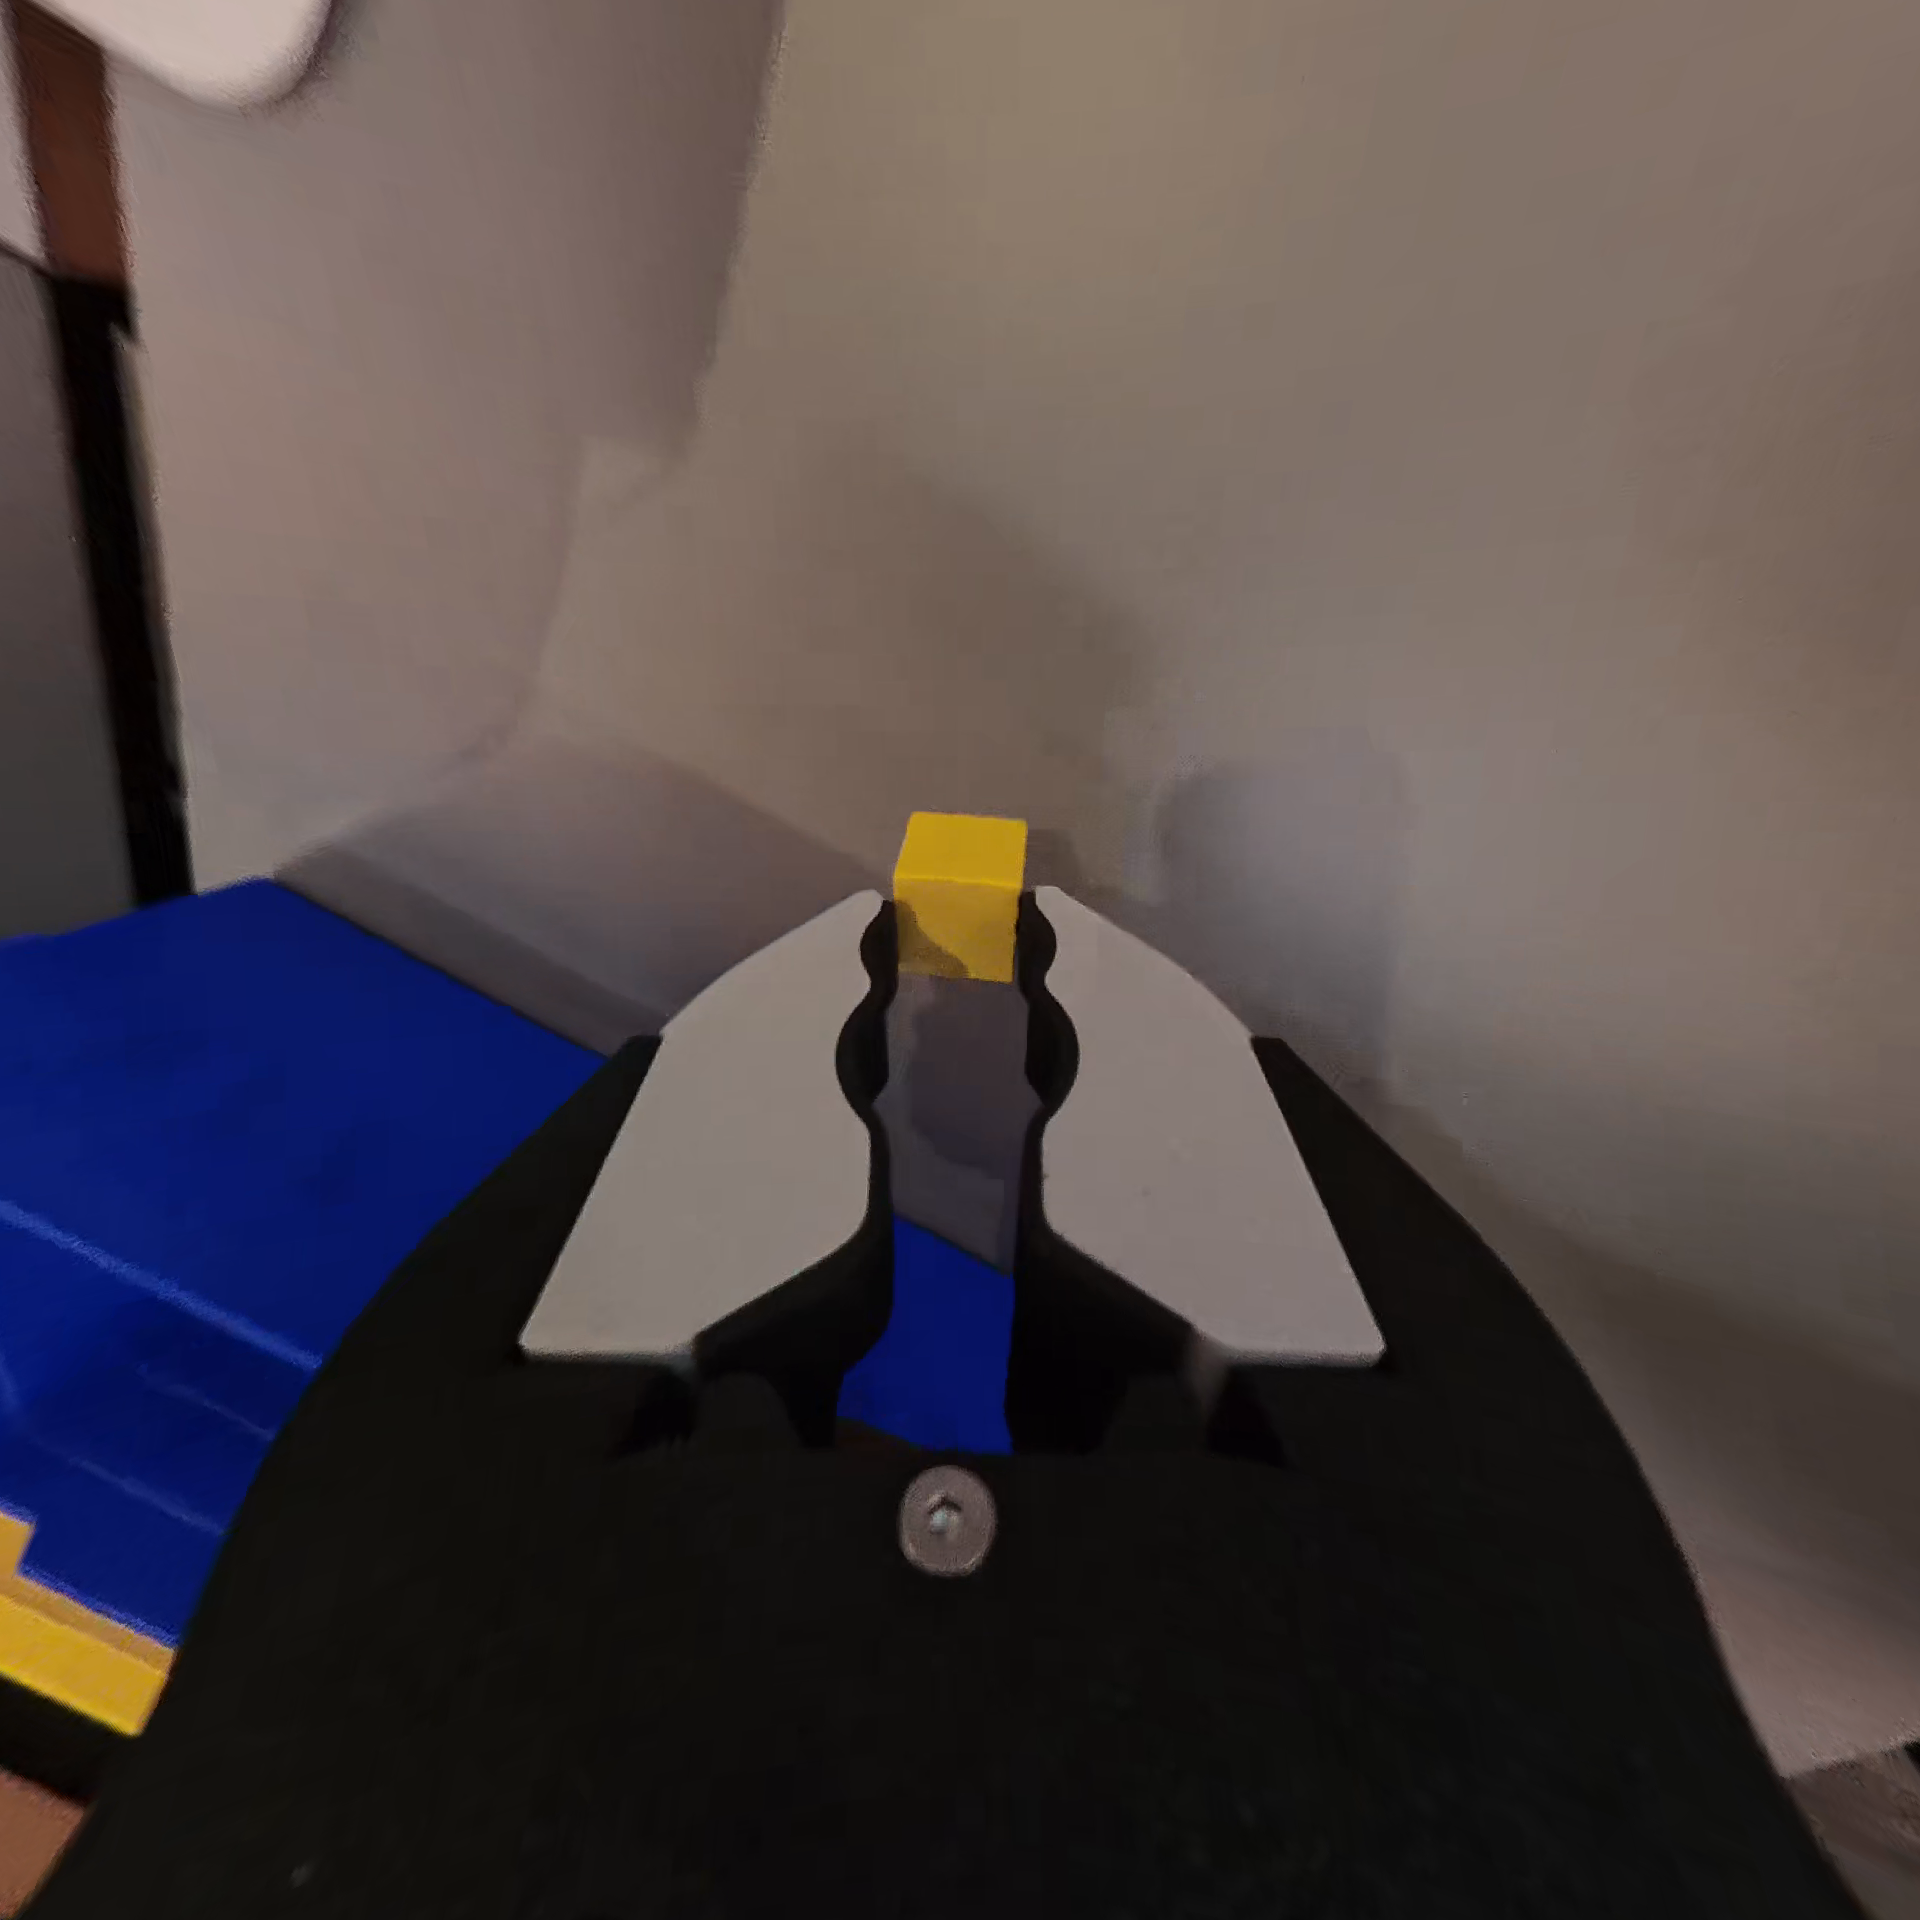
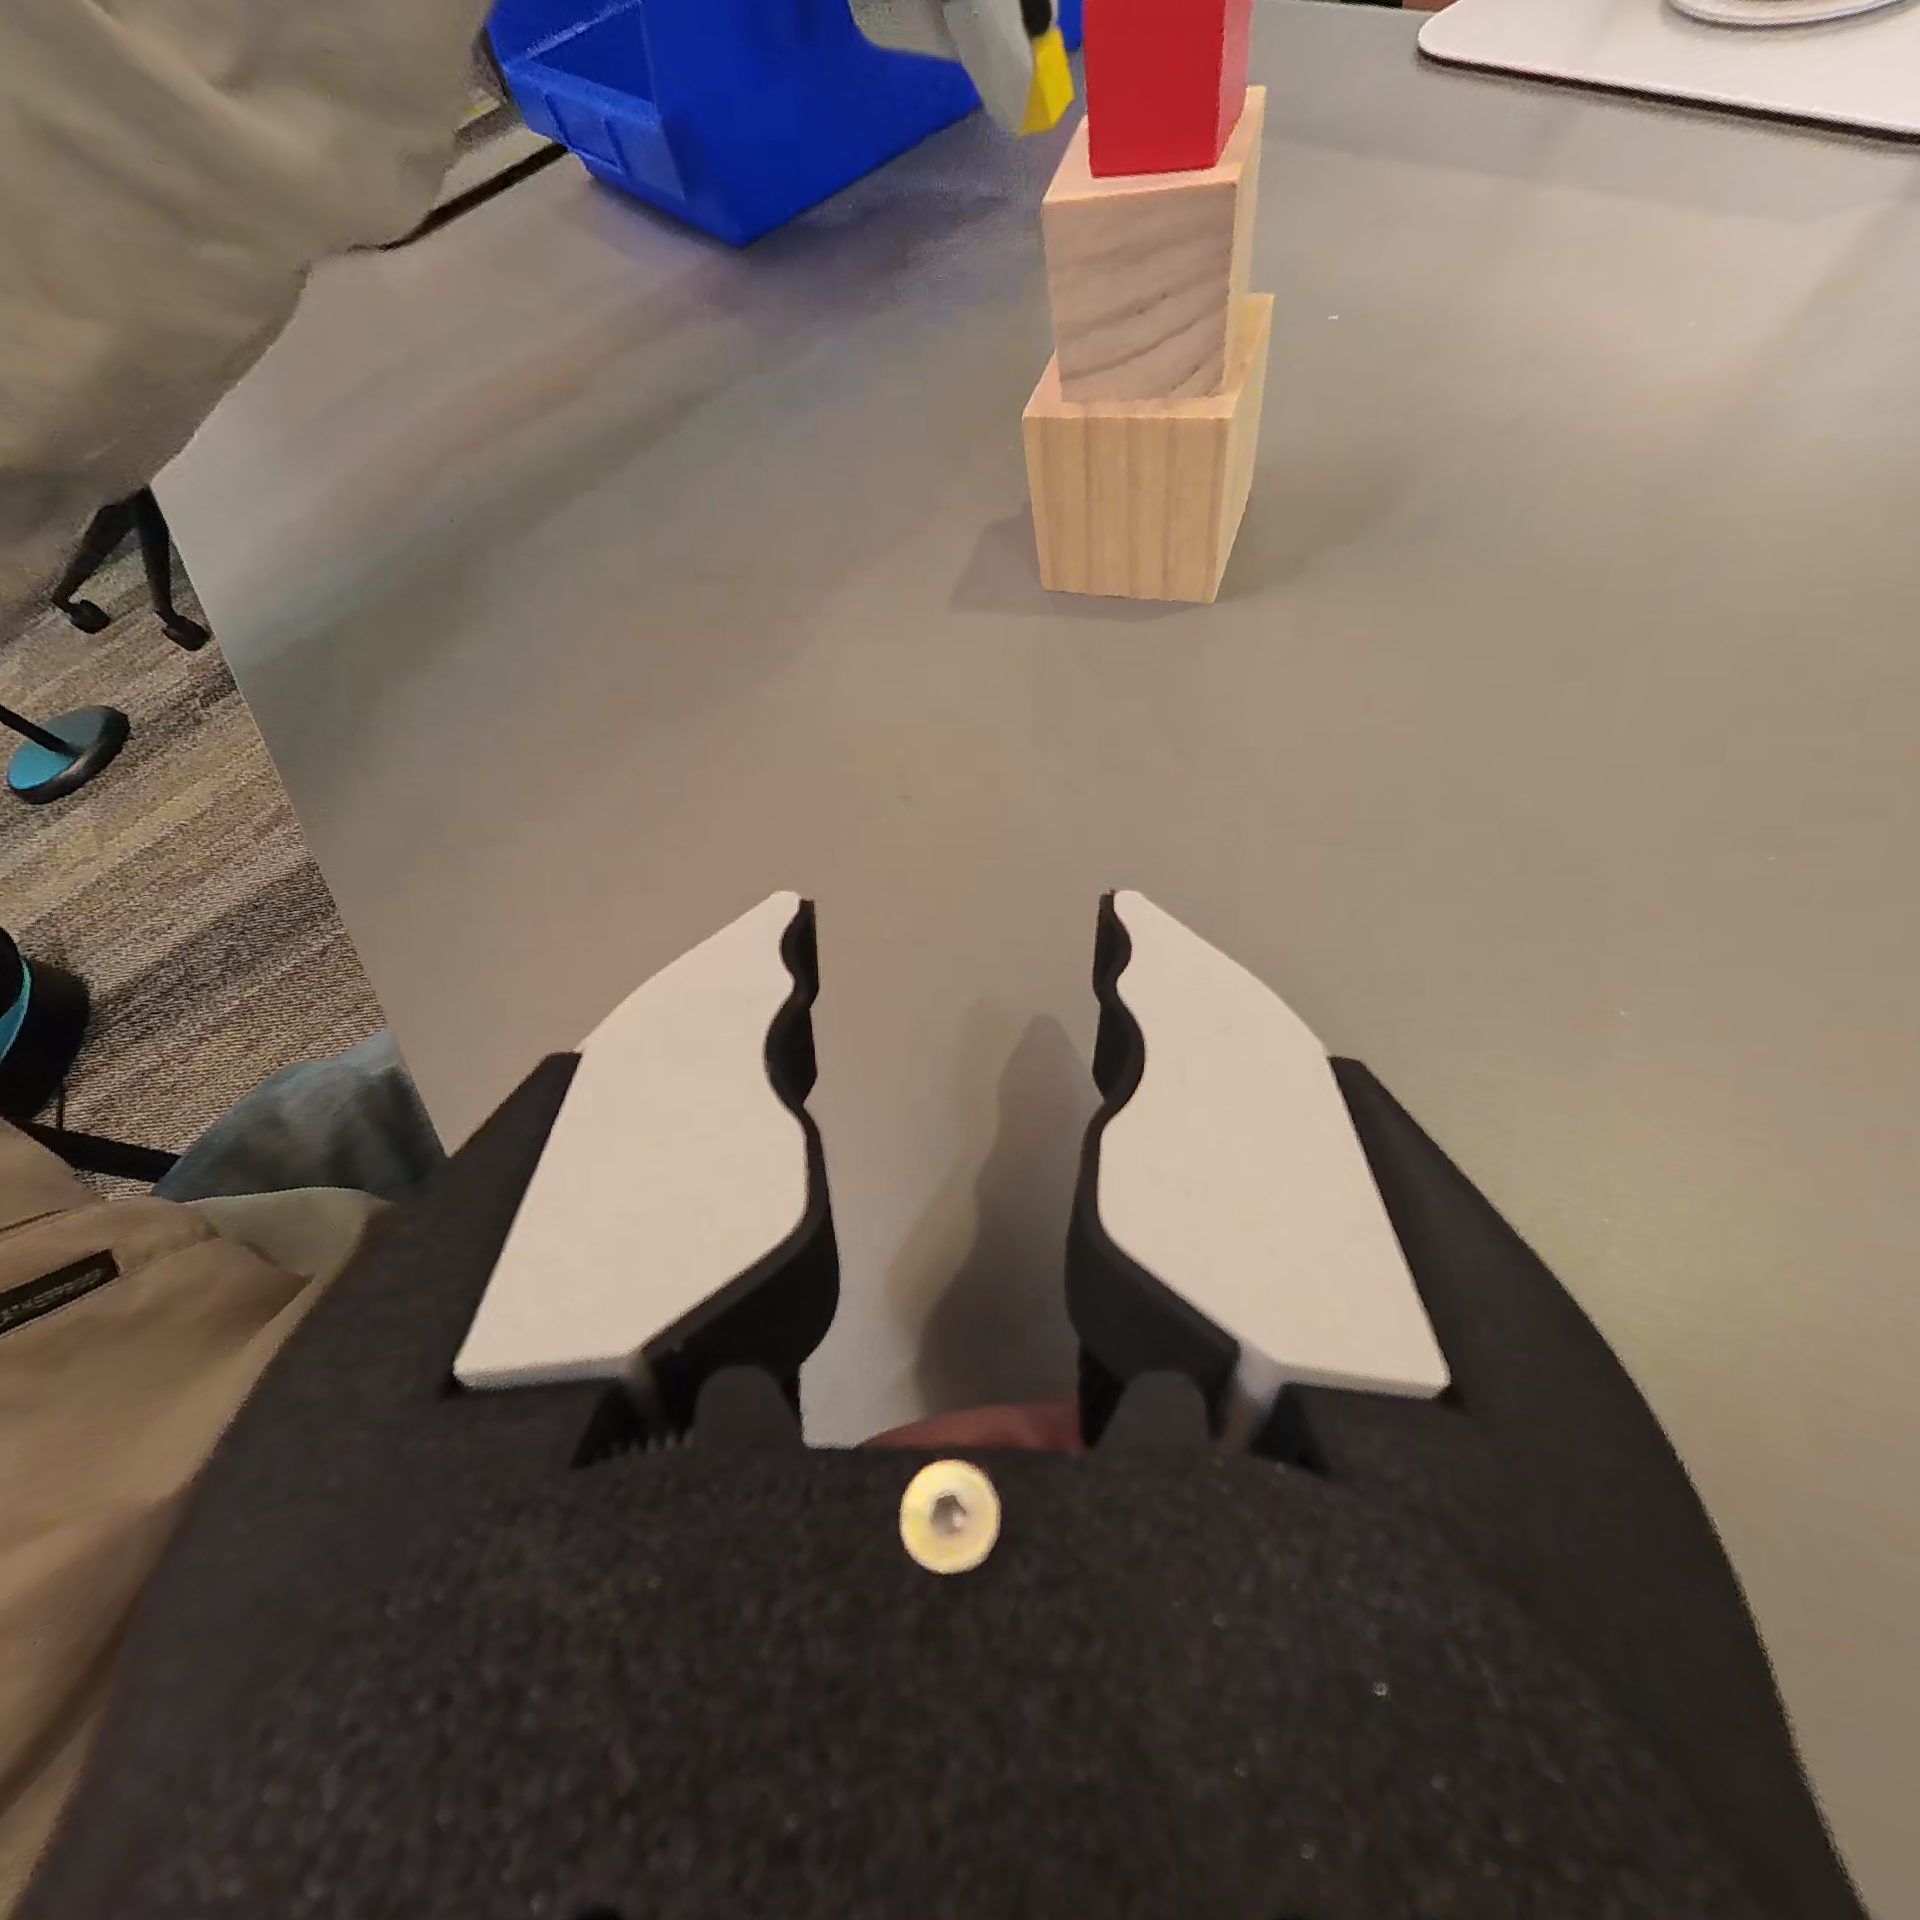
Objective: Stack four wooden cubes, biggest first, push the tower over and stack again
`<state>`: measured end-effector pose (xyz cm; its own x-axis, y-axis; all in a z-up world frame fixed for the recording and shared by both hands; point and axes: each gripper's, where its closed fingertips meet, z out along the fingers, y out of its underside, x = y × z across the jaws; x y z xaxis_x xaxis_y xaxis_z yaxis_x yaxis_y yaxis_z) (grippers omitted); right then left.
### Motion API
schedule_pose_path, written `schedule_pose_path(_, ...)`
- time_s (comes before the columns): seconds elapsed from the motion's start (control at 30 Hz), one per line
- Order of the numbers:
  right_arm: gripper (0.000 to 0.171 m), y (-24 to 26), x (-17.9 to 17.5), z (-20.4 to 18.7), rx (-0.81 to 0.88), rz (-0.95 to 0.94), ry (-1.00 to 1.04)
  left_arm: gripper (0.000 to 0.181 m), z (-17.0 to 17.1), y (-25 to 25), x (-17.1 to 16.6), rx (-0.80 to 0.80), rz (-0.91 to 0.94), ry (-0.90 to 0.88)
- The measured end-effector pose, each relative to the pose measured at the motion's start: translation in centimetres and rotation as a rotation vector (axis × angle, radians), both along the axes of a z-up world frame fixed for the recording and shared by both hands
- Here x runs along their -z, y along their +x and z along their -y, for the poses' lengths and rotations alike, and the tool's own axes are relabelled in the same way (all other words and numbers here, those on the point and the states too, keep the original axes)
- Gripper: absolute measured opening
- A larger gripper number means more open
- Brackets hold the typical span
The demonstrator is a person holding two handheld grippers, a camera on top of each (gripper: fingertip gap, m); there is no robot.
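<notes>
My left gripper (image 1: 958, 914) is shut on a small yellow cube (image 1: 961, 894) and holds it at its fingertips above the grey table. In the right wrist view that gripper and the yellow cube (image 2: 1047, 78) show at the top, just left of the tower. The tower stands on the table (image 2: 623, 623): a large plain wooden cube (image 2: 1138, 499) at the bottom, a smaller plain wooden cube (image 2: 1143, 286) on it, a red cube (image 2: 1162, 78) on top. My right gripper (image 2: 956, 925) is open and empty, low over the table, well in front of the tower.
A blue plastic bin (image 2: 727, 94) stands at the back left of the tower; it also shows in the left wrist view (image 1: 208, 1143). A white pad (image 2: 1662, 62) lies at the back right. The table's left edge drops to carpet with chair feet (image 2: 62, 748). A beige sleeve (image 2: 156, 208) hangs upper left.
</notes>
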<state>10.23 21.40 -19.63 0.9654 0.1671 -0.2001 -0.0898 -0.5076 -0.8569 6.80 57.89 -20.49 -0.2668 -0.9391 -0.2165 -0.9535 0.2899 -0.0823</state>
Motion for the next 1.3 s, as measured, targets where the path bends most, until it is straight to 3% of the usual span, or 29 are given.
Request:
schedule_pose_path(0.2,0.051,0.0,0.1,0.0,-0.001,0.007,-0.009,0.022,7.4,0.5,-5.9,0.206,0.19,0.035)
schedule_pose_path(0.5,0.051,-0.1,0.2,0.0,0.002,0.023,-0.007,0.021,18.7,1.3,-11.8,0.461,0.149,0.037)
schedule_pose_path(0.8,0.051,-0.1,0.1,0.0,0.002,0.022,-0.006,0.022,20.6,4.9,-10.5,0.076,-0.087,-0.103)
schedule_pose_path(1.3,0.051,-0.1,0.1,0.1,-0.002,0.018,-0.005,0.021,21.4,5.8,-8.6,0.078,-0.167,-0.079)
